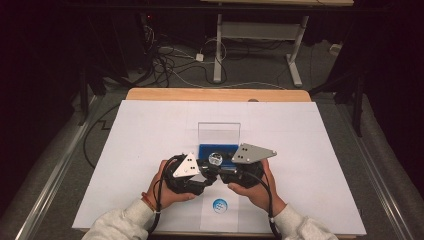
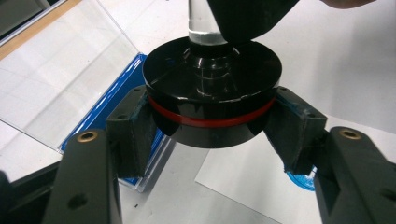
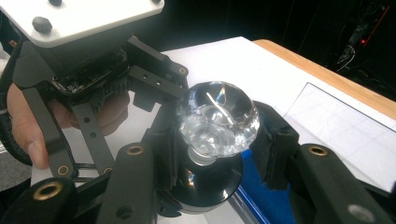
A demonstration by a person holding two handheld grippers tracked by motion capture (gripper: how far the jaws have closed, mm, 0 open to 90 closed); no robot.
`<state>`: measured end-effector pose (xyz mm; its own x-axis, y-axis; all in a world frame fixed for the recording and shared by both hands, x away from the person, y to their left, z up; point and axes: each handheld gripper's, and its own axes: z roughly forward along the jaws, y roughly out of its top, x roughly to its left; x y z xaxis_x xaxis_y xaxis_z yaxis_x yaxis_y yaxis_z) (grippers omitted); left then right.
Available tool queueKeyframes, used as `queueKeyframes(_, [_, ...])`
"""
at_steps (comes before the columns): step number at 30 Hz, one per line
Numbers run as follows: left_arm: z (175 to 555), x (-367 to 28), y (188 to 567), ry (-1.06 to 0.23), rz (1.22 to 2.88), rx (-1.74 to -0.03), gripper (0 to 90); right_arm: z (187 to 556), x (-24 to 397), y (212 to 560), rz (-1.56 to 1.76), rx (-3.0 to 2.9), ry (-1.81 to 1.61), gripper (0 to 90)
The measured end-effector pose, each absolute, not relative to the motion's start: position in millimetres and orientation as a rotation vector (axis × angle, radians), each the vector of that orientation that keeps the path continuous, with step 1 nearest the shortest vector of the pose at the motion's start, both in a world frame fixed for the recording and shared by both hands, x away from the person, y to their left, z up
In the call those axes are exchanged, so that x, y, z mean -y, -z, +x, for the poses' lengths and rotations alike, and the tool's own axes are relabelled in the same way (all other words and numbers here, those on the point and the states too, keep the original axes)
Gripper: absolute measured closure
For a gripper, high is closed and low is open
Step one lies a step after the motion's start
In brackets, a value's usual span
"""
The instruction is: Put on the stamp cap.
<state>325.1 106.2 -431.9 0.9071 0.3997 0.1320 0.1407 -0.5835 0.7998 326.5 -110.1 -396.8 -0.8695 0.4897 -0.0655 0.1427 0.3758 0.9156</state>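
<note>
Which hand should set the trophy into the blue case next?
Probably left. The left gripper clamps the black base, carrying the piece upright; the right gripper only pinches the crystal top. The blue case lies just behind both.

no legible text, blue round sticker (image 1: pixel 220 205) unreadable

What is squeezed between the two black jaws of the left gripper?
A round black base with a red ring around it sits clamped between the jaws of the left gripper, touching both pads, as the left gripper view shows.
</note>
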Motion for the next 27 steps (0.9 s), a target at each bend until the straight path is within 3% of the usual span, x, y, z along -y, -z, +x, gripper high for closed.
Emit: queueKeyframes(27, [318.1,-110.8,429.9,-0.402,2.126,-0.374,37.0,327.1,116.0,398.5,0.627,-2.313,-1.534,58.1])
